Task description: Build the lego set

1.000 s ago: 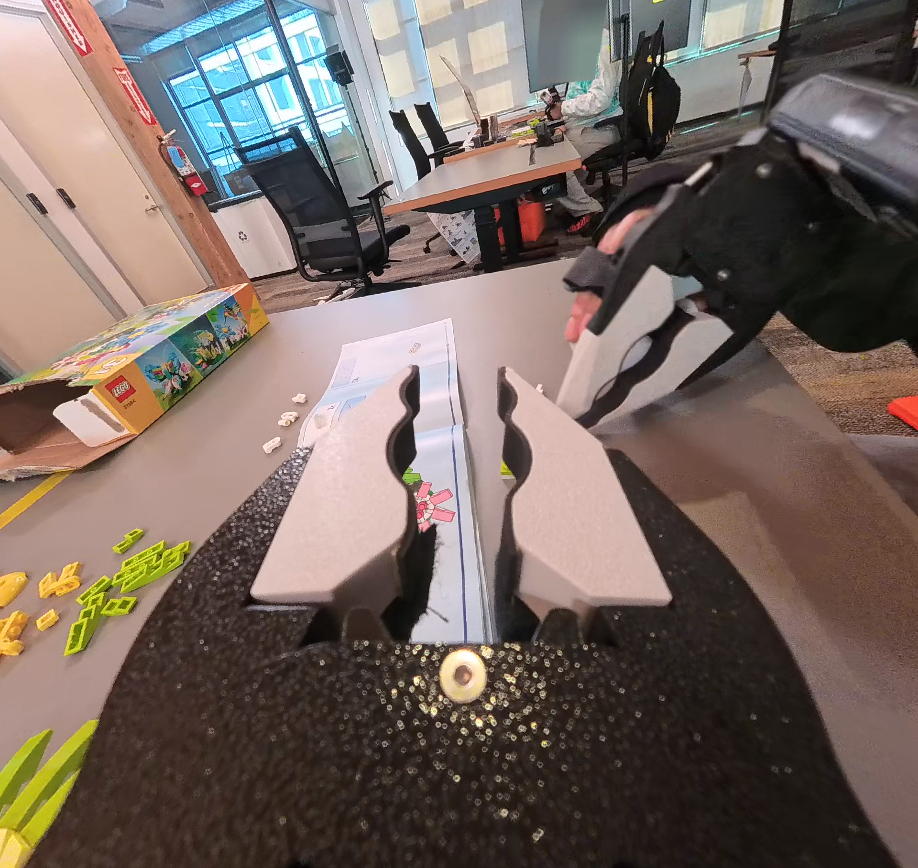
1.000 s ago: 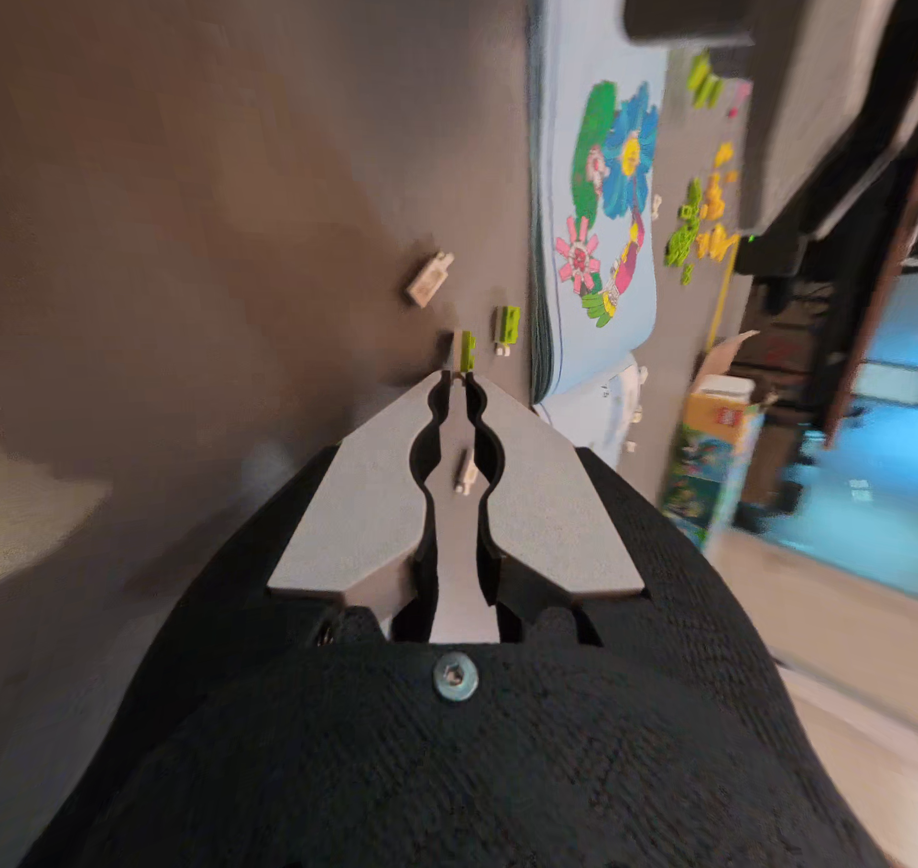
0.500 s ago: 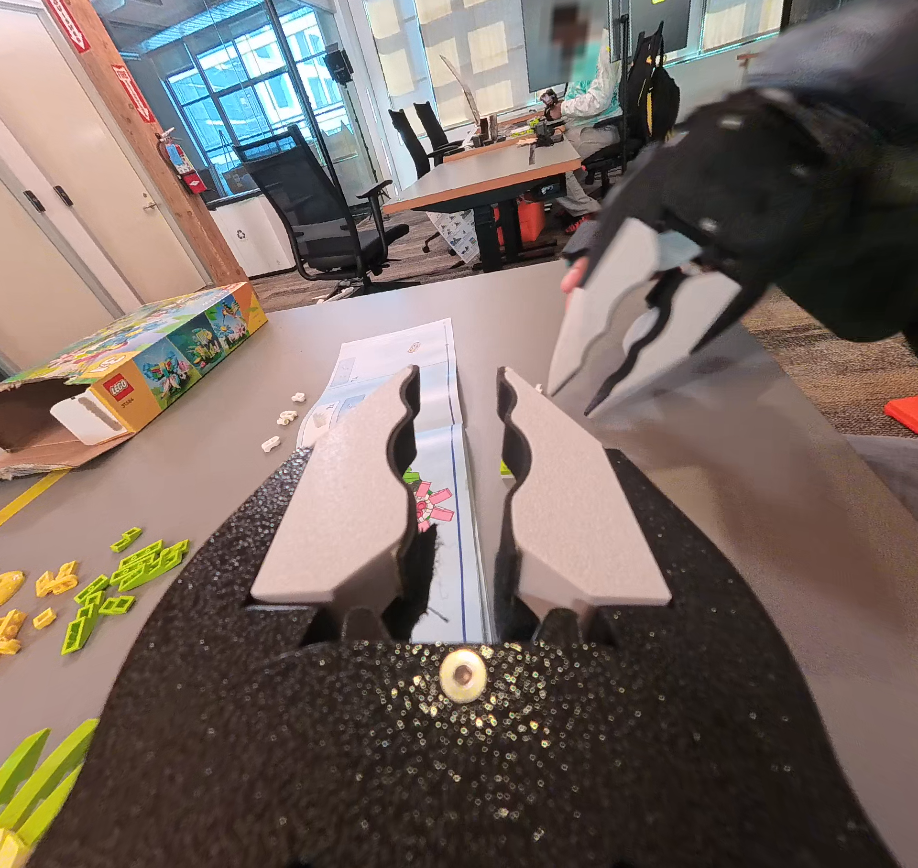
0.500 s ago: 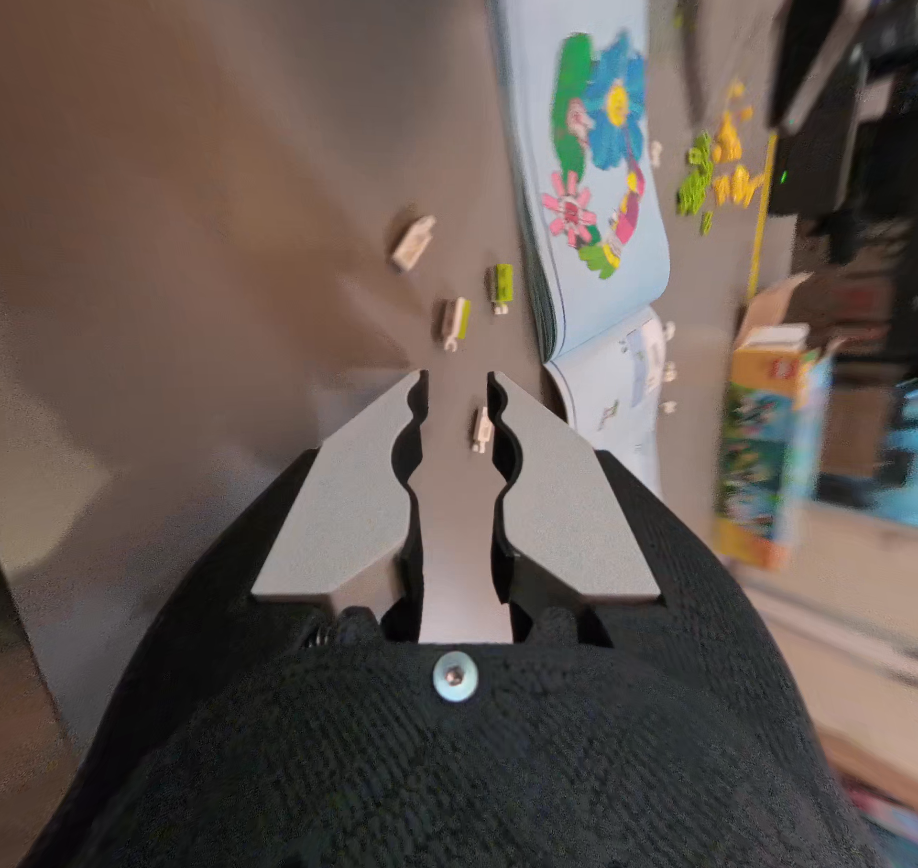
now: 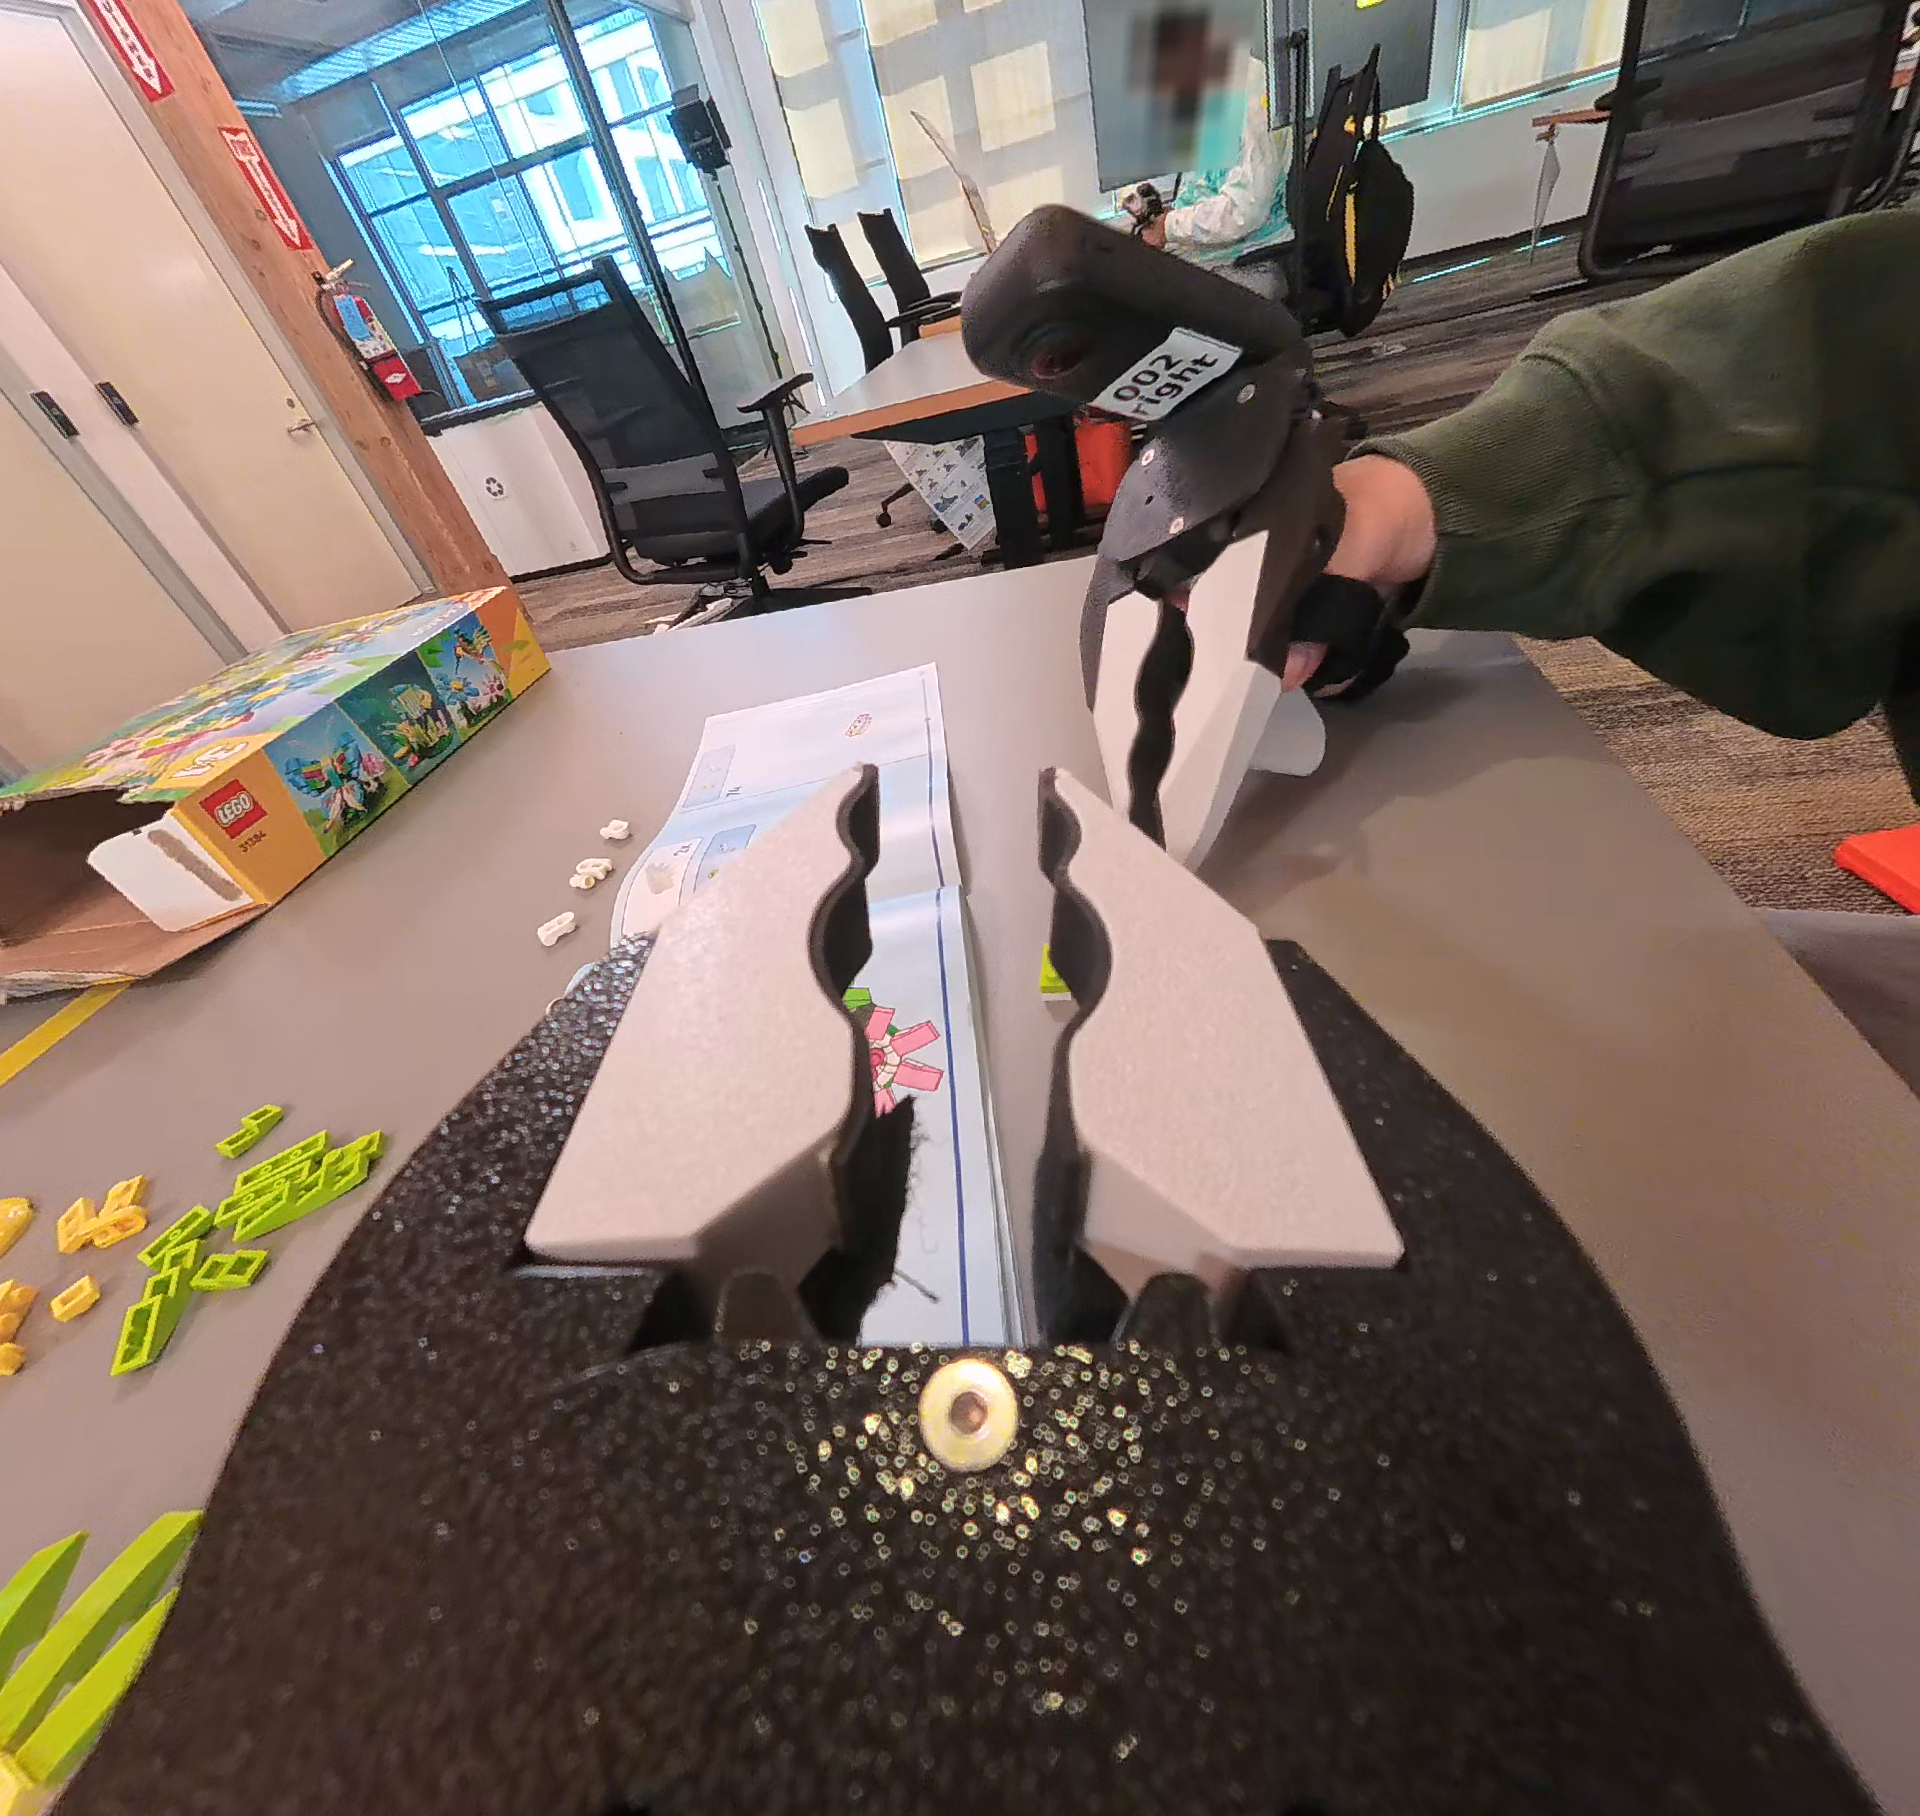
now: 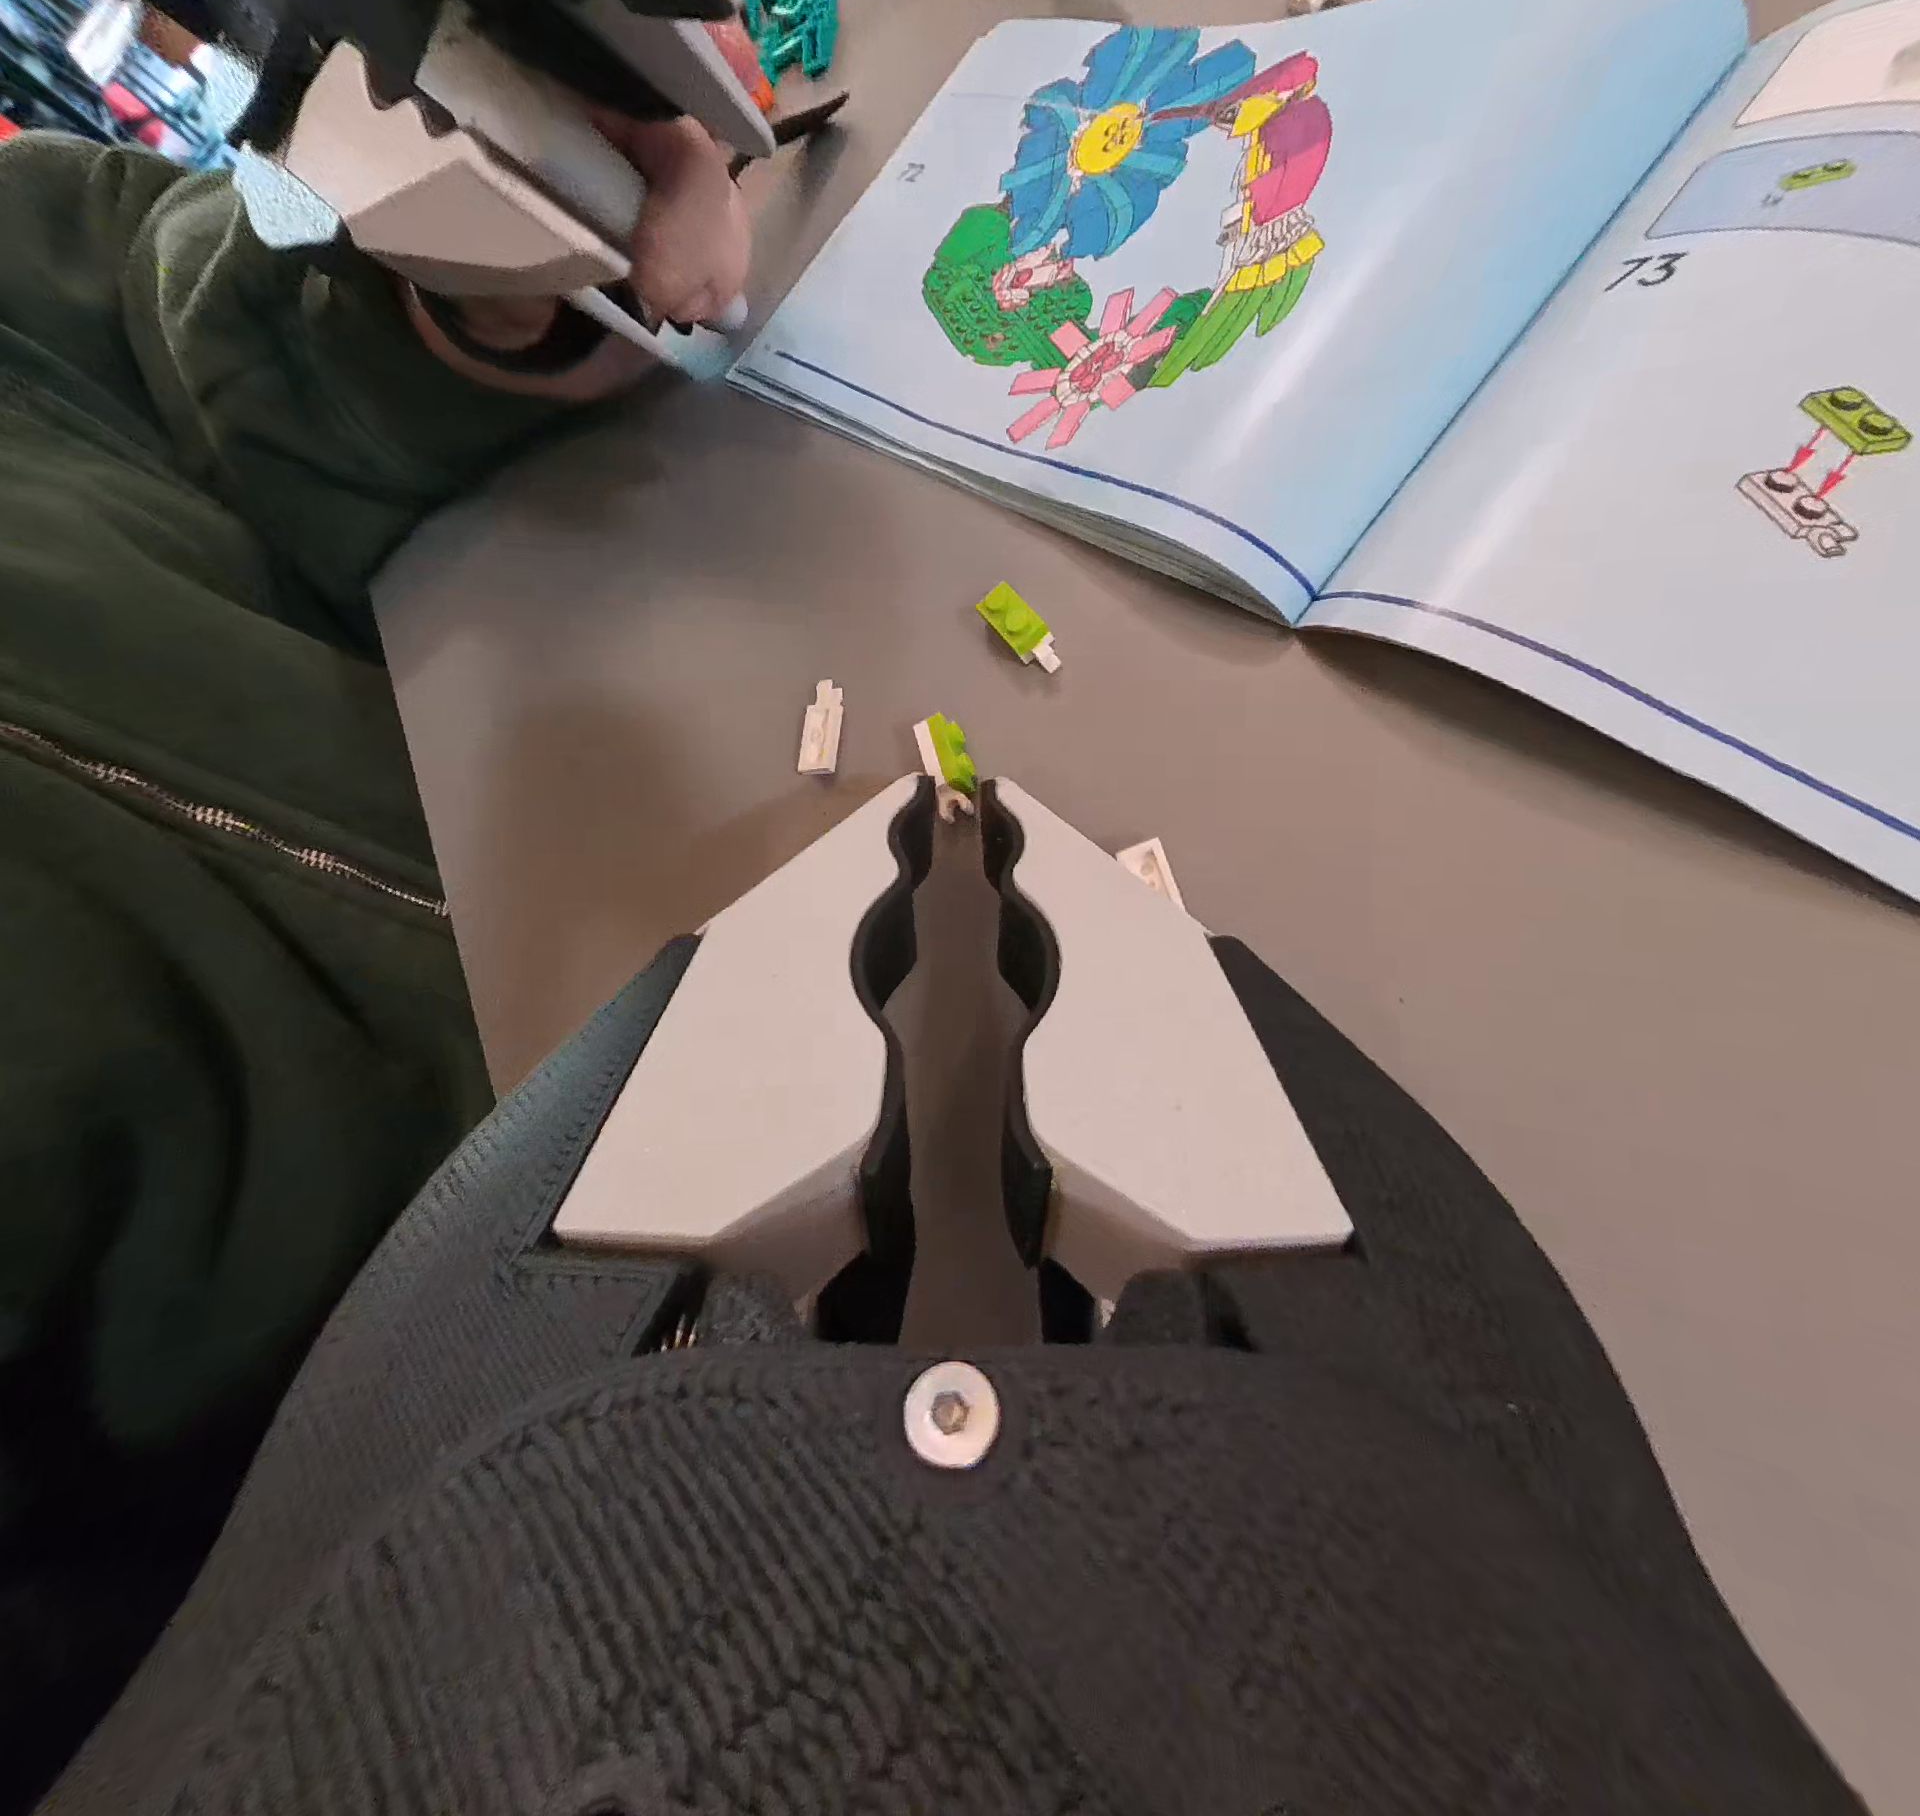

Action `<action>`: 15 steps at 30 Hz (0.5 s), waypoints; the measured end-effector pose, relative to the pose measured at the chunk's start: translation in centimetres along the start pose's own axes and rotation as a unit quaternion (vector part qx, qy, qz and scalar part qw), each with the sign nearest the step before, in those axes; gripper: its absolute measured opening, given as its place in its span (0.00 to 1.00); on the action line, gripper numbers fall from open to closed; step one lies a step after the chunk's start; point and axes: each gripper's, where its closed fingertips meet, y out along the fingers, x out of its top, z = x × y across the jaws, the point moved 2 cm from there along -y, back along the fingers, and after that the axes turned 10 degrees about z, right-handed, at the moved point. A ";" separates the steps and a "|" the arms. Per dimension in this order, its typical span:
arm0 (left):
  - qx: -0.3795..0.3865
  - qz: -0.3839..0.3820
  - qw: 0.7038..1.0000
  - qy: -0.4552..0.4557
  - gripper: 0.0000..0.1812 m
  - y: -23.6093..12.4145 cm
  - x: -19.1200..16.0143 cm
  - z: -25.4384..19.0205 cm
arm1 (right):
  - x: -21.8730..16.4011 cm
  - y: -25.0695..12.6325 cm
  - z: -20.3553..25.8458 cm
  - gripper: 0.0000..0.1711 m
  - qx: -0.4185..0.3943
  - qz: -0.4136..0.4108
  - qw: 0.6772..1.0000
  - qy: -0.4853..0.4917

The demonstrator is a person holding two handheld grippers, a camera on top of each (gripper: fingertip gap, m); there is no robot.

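Note:
My right gripper points down at the grey table. Its jaws stand narrow, closed on the clip end of a small lime-on-white piece at the tips. A second lime-on-white piece lies just beyond, a white clip plate to its left, and another white plate peeks from under the right finger. The open instruction booklet lies behind them. My left gripper is open and empty, hovering over the booklet. The right gripper stands just ahead of it.
The opened set box lies far left. Lime and yellow pieces are scattered at left, and small white pieces lie near the booklet. Teal pieces lie beyond it. The table edge runs beside a green sleeve. The gap from one gripper's tips to the other's is roughly 10 cm. From the right gripper's tips to the white clip plate is close to 4 cm.
The right gripper let go of the lime-on-white piece, opened, swung round to a new angle, and has closed on the piece again. The left gripper has stayed still and open.

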 end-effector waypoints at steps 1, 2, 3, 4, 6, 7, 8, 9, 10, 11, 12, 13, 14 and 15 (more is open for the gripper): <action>0.000 0.000 1.000 0.000 0.15 0.0 0.0 0.0 | -0.1 0.1 0.0 0.04 -0.005 0.006 1.000 -0.006; 0.000 0.000 1.000 0.000 0.15 0.0 0.0 0.0 | -0.1 0.2 0.1 0.03 -0.009 0.012 1.000 -0.012; -0.001 0.000 1.000 0.000 0.15 0.0 0.0 0.0 | -0.2 0.3 0.2 0.03 -0.014 0.019 1.000 -0.019; -0.001 0.000 1.000 0.000 0.15 0.0 0.0 0.0 | -0.3 0.4 0.3 0.03 -0.021 0.025 0.999 -0.025; -0.001 0.000 1.000 -0.001 0.15 0.0 0.0 0.0 | -0.4 0.6 0.4 0.03 -0.033 0.036 0.998 -0.040; -0.001 0.000 1.000 -0.001 0.15 0.0 0.0 0.0 | -0.4 0.7 0.5 0.03 -0.037 0.039 0.998 -0.045; -0.001 0.000 1.000 -0.001 0.15 0.0 0.0 0.0 | -0.4 0.7 0.6 0.03 -0.040 0.040 0.997 -0.049; 0.000 0.000 1.000 -0.001 0.15 0.0 0.0 0.0 | -0.4 0.8 0.7 0.02 -0.042 0.042 0.997 -0.055; -0.001 0.000 1.000 0.000 0.15 0.0 0.0 0.0 | -0.4 0.9 0.8 0.02 -0.048 0.045 0.996 -0.063; -0.001 0.000 1.000 0.000 0.15 0.0 0.0 0.0 | -0.4 0.9 0.8 0.02 -0.058 0.048 0.994 -0.075; -0.001 0.001 1.000 0.000 0.15 0.0 0.0 0.0 | -0.4 0.9 0.8 0.02 -0.071 0.052 0.992 -0.093; -0.002 0.001 1.000 0.000 0.15 0.0 0.0 0.0 | -0.4 0.9 0.9 0.02 -0.089 0.056 0.988 -0.116; -0.002 0.000 1.000 -0.001 0.15 0.0 0.0 0.0 | -0.4 0.9 0.9 0.02 -0.112 0.061 0.981 -0.146; -0.003 0.001 1.000 -0.001 0.15 0.0 0.0 0.0 | -0.4 0.9 1.0 0.02 -0.138 0.066 0.972 -0.181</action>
